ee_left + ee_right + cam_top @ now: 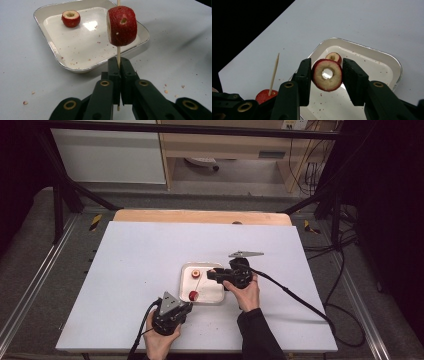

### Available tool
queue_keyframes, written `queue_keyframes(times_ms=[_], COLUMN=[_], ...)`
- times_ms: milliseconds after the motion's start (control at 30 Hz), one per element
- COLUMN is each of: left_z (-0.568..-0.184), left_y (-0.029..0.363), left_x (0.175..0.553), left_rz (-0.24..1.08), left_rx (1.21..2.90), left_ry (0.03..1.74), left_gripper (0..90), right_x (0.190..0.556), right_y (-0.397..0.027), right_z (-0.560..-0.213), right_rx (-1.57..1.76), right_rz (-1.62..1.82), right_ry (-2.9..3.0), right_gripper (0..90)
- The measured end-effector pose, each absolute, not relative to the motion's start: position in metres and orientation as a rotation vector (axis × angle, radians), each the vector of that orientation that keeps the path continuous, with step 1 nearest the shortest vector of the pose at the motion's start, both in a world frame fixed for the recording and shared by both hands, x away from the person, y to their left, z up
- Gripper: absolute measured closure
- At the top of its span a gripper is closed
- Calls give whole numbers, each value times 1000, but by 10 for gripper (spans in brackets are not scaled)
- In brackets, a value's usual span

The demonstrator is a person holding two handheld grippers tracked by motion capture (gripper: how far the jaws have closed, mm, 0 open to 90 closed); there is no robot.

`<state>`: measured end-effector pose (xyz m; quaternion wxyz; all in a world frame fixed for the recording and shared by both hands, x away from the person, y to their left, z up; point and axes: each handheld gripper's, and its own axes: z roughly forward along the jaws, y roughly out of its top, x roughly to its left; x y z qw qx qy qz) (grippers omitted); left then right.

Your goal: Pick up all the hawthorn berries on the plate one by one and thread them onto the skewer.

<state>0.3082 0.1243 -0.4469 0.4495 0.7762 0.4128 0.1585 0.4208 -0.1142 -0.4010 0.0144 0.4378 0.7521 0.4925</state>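
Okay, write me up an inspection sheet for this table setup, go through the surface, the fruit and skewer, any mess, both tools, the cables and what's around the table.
Surface: white tabletop, bare apart from the work area near its front.
Job's things: metal tray holding one cored fruit piece; wooden skewer with a fruit piece threaded on it; a cored fruit ring.
Clutter: red crumbs in the tray and on the tabletop.
Grippers: left tool shut on the skewer, held upright; right tool holds the fruit ring over the tray.
Cables: black cable trails from the right tool off the table's right edge.
Surroundings: black frame, wooden furniture behind, grey floor.
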Motion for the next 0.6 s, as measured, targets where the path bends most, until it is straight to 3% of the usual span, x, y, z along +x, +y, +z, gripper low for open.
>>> queue_keyframes(times_ms=[600], left_z=[-446], left_y=[118], left_x=[304], left_rz=[393], left_rx=[1896], left_ry=[1014], left_gripper=[880], right_x=[404], right_y=[-116], right_z=[-407], right_rx=[1361], right_rz=[1806], right_ry=[2118], right_gripper=[609])
